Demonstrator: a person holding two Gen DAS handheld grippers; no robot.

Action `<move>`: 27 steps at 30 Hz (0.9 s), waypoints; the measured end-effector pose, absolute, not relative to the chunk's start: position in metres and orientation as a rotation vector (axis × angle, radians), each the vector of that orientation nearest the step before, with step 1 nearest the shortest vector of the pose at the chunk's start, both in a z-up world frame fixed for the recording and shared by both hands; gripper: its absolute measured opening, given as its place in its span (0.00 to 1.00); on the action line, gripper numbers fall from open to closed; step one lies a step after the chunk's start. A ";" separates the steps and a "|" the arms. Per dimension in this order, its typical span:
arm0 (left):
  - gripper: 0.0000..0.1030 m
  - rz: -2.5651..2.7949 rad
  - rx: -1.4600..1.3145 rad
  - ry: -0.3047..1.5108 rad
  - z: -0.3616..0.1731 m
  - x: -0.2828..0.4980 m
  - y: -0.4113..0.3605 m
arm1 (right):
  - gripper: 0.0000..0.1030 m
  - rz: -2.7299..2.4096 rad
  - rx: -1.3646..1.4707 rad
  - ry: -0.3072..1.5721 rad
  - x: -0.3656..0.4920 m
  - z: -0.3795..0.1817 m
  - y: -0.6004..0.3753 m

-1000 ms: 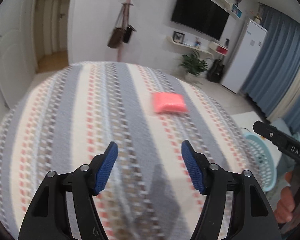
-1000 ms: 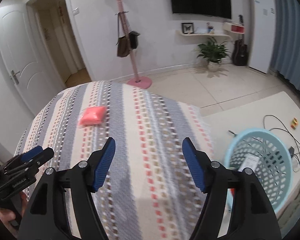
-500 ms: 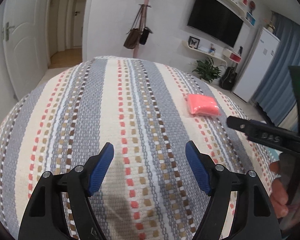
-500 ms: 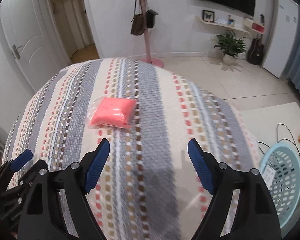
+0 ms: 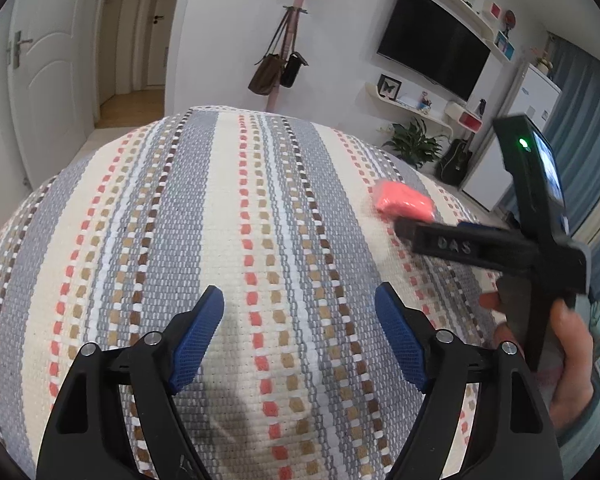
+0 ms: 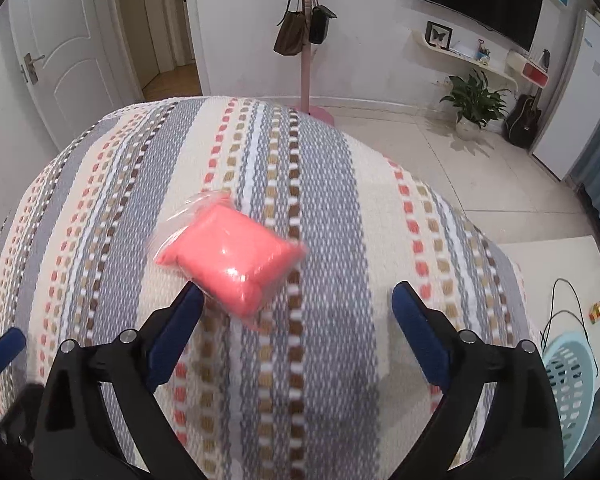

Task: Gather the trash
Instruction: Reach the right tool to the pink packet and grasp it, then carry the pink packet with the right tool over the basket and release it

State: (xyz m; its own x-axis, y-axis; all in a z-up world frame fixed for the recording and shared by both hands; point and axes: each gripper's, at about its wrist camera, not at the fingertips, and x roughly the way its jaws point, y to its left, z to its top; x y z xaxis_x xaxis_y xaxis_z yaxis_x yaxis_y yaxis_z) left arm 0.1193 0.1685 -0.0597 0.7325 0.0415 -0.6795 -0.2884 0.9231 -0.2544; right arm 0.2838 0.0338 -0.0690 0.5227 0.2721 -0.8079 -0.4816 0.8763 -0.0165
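A pink packet in clear plastic wrap (image 6: 232, 258) lies on the striped woven cloth (image 6: 332, 240). My right gripper (image 6: 298, 320) is open, its left finger tip right beside the packet's near edge, the packet just ahead and left of the gap. In the left wrist view the packet (image 5: 402, 200) lies at the right, with the right gripper's black fingers (image 5: 452, 242) reaching up to it. My left gripper (image 5: 300, 334) is open and empty over the cloth, well left of the packet.
A light blue mesh basket (image 6: 568, 392) stands on the floor at the lower right, beside a white mat (image 6: 552, 272) with cables. A pink coat stand (image 6: 306, 40) with bags, a potted plant (image 6: 474, 100) and a door (image 6: 60, 48) stand beyond the cloth.
My right gripper has moved forward and left to the pink packet, which now sits just at its fingertips. My left gripper has drifted slightly, staying open over the cloth.
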 end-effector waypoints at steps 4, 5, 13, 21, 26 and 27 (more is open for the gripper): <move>0.74 0.181 -0.347 0.735 -0.060 0.121 0.166 | 0.88 0.460 -0.281 0.896 0.289 -0.067 0.047; 0.74 0.180 -0.348 0.734 -0.060 0.121 0.166 | 0.88 0.459 -0.288 0.889 0.290 -0.066 0.049; 0.74 0.183 -0.354 0.733 -0.060 0.119 0.165 | 0.35 0.527 -0.306 0.841 0.276 -0.060 0.059; 0.74 0.189 -0.306 0.722 -0.055 0.118 0.155 | 0.34 0.509 -0.267 0.797 0.252 -0.041 0.034; 0.73 0.117 -0.303 0.720 -0.045 0.117 0.128 | 0.34 0.467 -0.203 0.740 0.230 -0.013 -0.013; 0.73 0.105 -0.289 0.717 -0.043 0.118 0.121 | 0.34 0.455 -0.184 0.734 0.228 -0.009 -0.024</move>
State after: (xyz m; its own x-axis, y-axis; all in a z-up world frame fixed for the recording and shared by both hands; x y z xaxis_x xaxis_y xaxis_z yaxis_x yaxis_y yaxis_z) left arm 0.1176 0.1215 -0.0426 0.7506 -0.0041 -0.6607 -0.1931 0.9550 -0.2253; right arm 0.2275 -0.0244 -0.0087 0.6511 0.3346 -0.6812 -0.4613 0.8872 -0.0052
